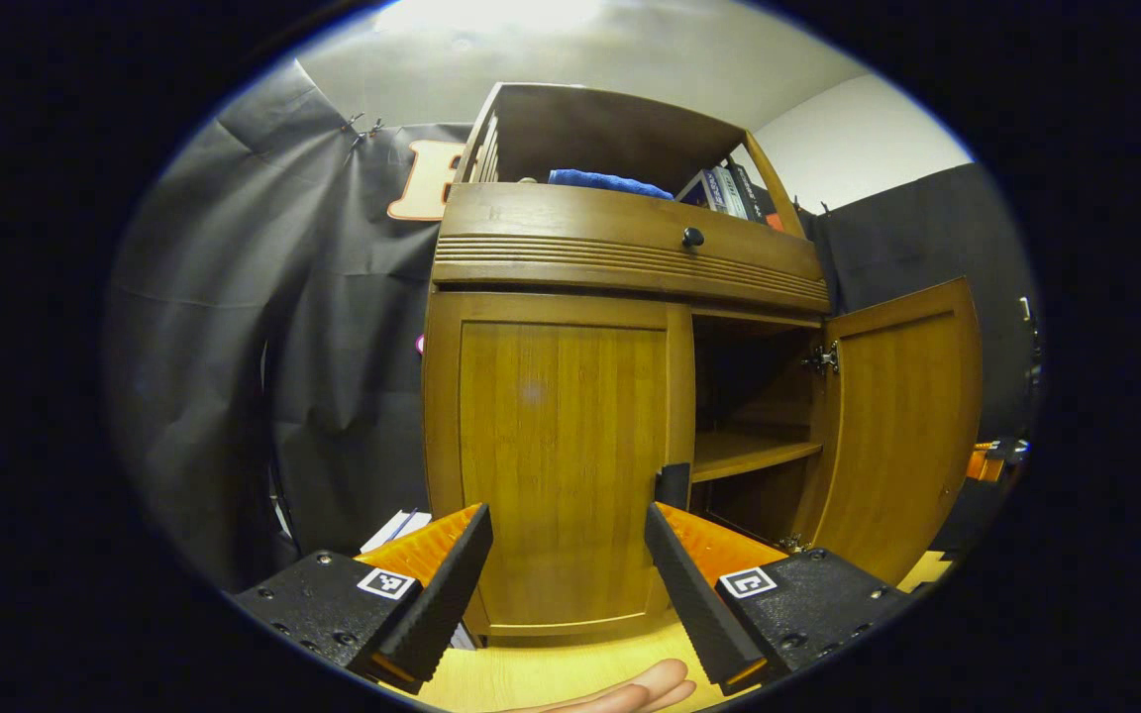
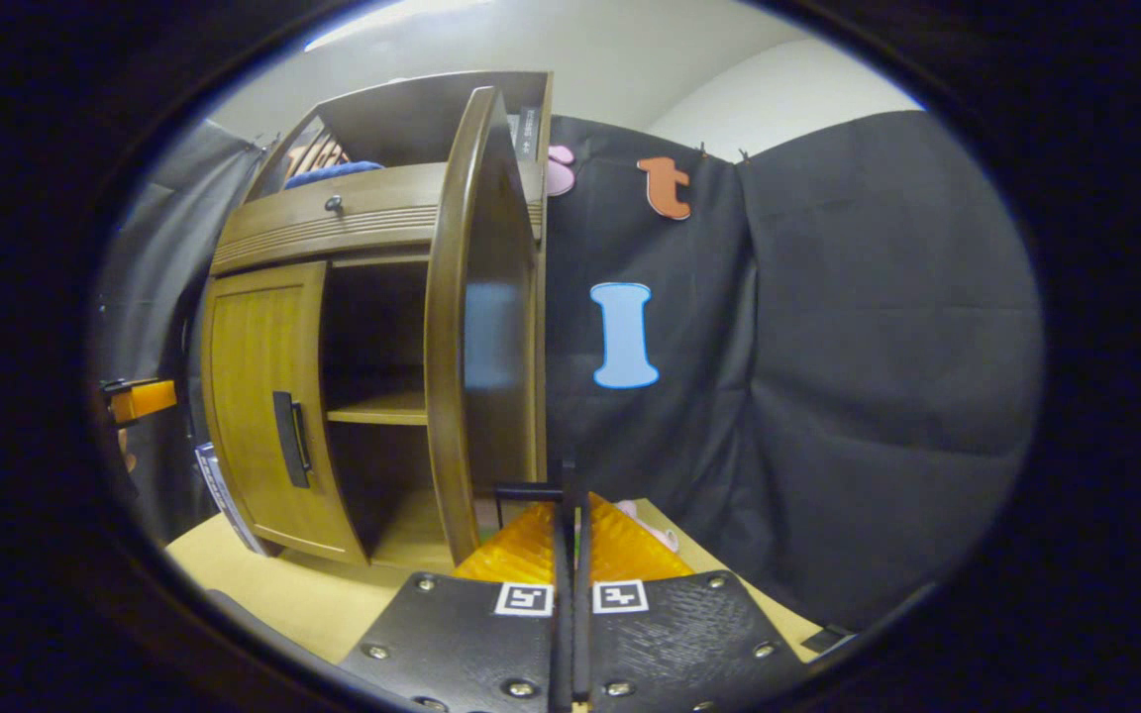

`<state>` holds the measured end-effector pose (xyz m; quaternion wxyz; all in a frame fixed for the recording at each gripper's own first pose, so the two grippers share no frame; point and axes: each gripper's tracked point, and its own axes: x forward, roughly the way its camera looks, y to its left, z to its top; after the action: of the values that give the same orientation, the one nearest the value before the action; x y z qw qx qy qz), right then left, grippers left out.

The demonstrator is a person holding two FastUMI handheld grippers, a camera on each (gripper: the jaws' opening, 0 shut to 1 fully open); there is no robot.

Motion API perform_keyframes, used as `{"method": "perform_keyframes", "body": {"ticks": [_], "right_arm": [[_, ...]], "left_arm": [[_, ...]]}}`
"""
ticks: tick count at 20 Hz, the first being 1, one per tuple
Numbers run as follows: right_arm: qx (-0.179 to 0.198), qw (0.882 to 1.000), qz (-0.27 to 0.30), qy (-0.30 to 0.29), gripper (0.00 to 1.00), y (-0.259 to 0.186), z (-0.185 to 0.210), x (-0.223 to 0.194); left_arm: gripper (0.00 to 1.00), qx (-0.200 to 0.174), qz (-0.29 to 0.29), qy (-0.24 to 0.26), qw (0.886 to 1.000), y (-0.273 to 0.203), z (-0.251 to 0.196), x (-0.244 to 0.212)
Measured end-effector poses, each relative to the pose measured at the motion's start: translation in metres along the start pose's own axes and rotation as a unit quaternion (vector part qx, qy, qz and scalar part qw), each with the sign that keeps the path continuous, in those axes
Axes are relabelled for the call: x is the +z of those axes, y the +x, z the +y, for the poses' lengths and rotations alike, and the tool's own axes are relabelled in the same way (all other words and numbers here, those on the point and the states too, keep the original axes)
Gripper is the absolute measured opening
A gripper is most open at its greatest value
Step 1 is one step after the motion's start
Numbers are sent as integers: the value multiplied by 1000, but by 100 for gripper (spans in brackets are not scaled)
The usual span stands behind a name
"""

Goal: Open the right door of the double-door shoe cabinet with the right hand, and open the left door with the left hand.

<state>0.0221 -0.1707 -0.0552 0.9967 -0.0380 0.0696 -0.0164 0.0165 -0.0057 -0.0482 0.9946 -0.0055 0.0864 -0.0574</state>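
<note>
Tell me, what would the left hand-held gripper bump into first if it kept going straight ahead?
Probably the closed left door of the shoe cabinet. The open left hand-held gripper points straight at its panel, with the door handle by its right finger. Depth is uncertain.

Left door's handle (image 1: 672, 485) partly hidden

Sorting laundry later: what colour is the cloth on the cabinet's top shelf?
Blue; the cloth shows best in the left gripper view.
</note>
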Motion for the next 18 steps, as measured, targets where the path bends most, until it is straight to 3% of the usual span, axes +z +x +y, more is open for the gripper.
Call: {"method": "perform_keyframes", "body": {"ticks": [5, 12, 16, 18], "right_arm": [[61, 998, 3, 8, 1, 13, -35, 0], [117, 993, 0, 3, 2, 23, -49, 2], [125, 992, -1, -9, 1, 19, -46, 2], [107, 994, -7, -22, 2, 24, -49, 2]], "left_arm": [[93, -3, -3, 2, 1000, 2, -6, 0], [93, -4, -7, -7, 1000, 9, -19, -4], [93, -20, -8, -20, 1000, 18, -44, -10], [93, -36, -11, -6, 999, 24, -60, -14]]}}
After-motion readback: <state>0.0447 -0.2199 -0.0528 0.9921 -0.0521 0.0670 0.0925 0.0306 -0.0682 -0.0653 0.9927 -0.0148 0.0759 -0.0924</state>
